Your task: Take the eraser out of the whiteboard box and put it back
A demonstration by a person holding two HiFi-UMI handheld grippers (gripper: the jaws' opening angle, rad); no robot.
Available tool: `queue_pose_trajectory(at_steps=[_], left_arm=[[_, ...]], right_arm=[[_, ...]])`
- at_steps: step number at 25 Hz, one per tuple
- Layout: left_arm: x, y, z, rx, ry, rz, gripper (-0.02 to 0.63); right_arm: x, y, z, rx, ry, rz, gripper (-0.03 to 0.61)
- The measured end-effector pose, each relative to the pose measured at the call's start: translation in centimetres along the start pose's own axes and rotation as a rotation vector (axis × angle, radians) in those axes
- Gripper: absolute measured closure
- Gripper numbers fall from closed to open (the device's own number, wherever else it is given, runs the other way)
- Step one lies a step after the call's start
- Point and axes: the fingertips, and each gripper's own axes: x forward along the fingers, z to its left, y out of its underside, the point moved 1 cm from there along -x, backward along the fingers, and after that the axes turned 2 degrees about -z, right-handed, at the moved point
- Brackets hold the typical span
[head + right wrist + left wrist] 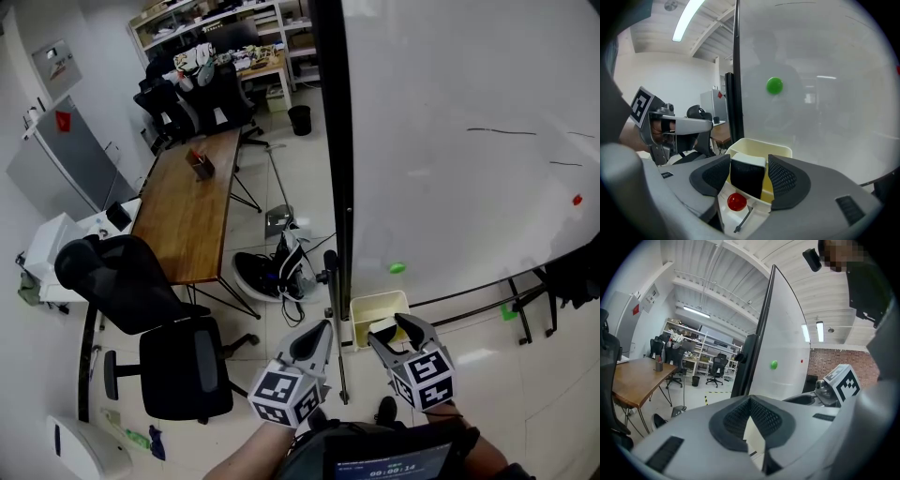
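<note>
The eraser (747,180) is clamped in the right gripper (748,162) over the cream whiteboard box (759,142); the left gripper (750,400) is clenched, empty.

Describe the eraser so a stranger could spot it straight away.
Start at the big whiteboard and drop to the cream box at its bottom edge. The eraser sits over that box, between the jaws of the right gripper. It is a black block with a white top, unlike the small red round piece below it.
</note>
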Motion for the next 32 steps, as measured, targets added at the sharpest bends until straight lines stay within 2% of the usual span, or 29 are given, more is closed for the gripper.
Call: queue_pose_trajectory(at_steps=[6,11,13,15,17,19,24,32], left_arm=[[-1.0,-2.5,-0.1,0.016,-0.016,-0.044,0.591],[-2.2,-6.8,-1.6,0.042,0.001,-0.131,0.591],[-2.8,-8.6,-2.4,0.055,0.009,-0.167,0.591],[-3.4,-9.8,-3.0,0.059,0.006,-0.195,0.591],[-3.9,-10.6,-3.5,0.058,-0.002,-0.214,0.591],[-4.2,-10.9,-3.8,0.059,-0.012,-0.226,0.591],[-4.2,-11.3,-4.9,0.055,-0.020,-0.239,0.591],[-4.1,-11.4,-6.4,0.063,-0.015,-0.233,0.591]], right_arm=[[-2.6,-4.5,-0.3,0.031,-0.012,-0.112,0.296],[-6.5,-10.1,-1.8,0.025,-0.019,-0.258,0.301],[-8.3,-12.2,-2.4,0.018,-0.020,-0.319,0.343],[-10.1,-14.1,-2.7,0.013,-0.019,-0.374,0.354],[-11.7,-15.4,-3.0,0.007,-0.013,-0.418,0.462],[-12.8,-16.0,-3.0,-0.002,-0.017,-0.442,0.544],[-14.2,-16.0,-2.9,0.004,-0.051,-0.448,0.552],[-15.1,-15.6,-3.7,0.021,-0.046,-0.453,0.552]])
